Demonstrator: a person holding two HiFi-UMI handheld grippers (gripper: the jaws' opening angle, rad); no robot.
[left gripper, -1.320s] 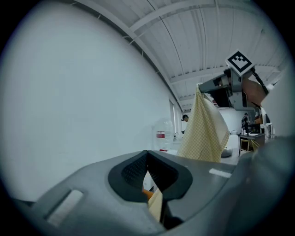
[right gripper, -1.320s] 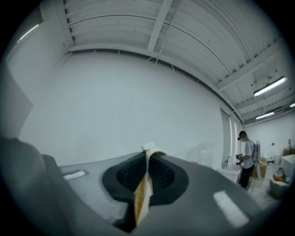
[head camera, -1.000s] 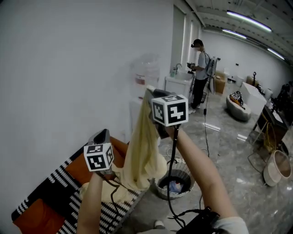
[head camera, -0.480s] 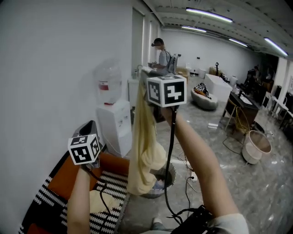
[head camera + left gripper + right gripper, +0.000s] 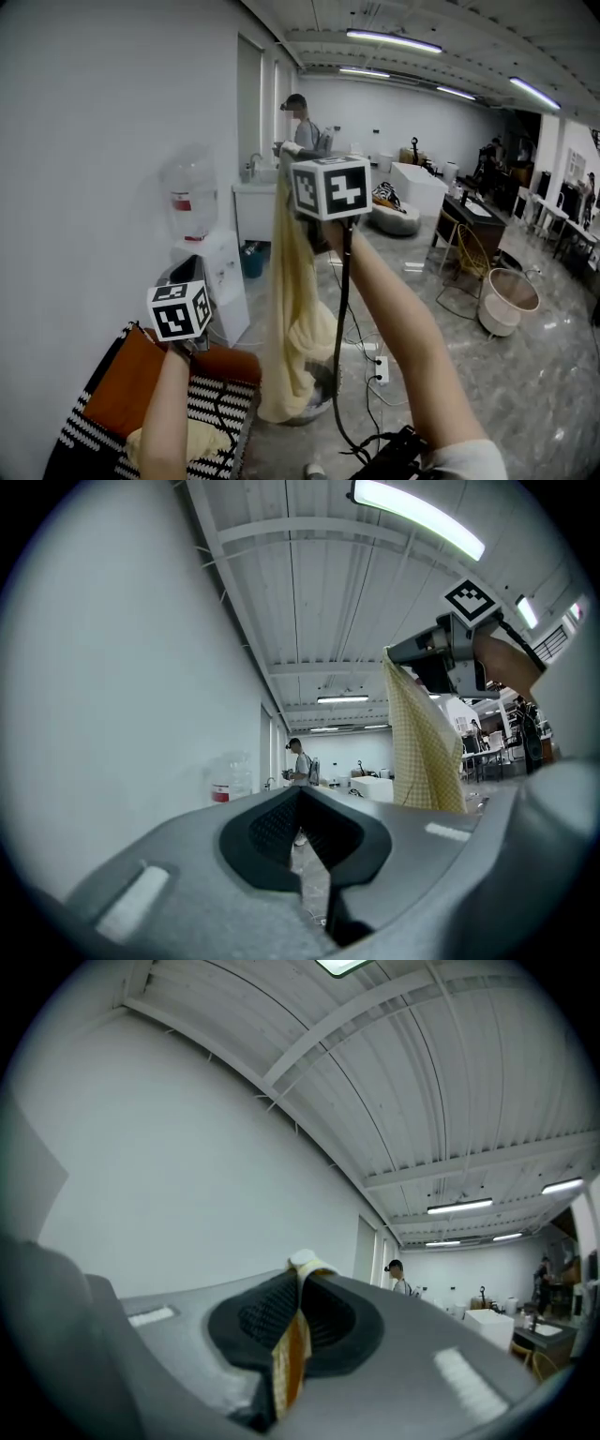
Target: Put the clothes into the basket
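Note:
A pale yellow checked garment [image 5: 292, 309] hangs full length from my right gripper [image 5: 286, 180], which is raised high and shut on the garment's top edge. The pinched cloth [image 5: 289, 1354] shows between the pads in the right gripper view. A dark round basket [image 5: 314, 412] stands on the floor behind the garment's lower end, mostly hidden. My left gripper [image 5: 190, 267] is lower and to the left, above the sofa, shut with nothing in it [image 5: 300, 794]. In its view the garment [image 5: 424, 747] hangs to the right. A second yellow cloth [image 5: 202, 437] lies on the sofa.
An orange sofa [image 5: 127, 389] with a black-and-white striped blanket [image 5: 211, 403] is at lower left. A water dispenser [image 5: 214, 277] stands against the wall. A power strip [image 5: 380, 371] and cables lie on the floor. A person [image 5: 300, 127] works far back; a white basket [image 5: 506, 300] sits right.
Both grippers have risen and swung right. The garment came up off the sofa and now hangs free over the floor by the basket.

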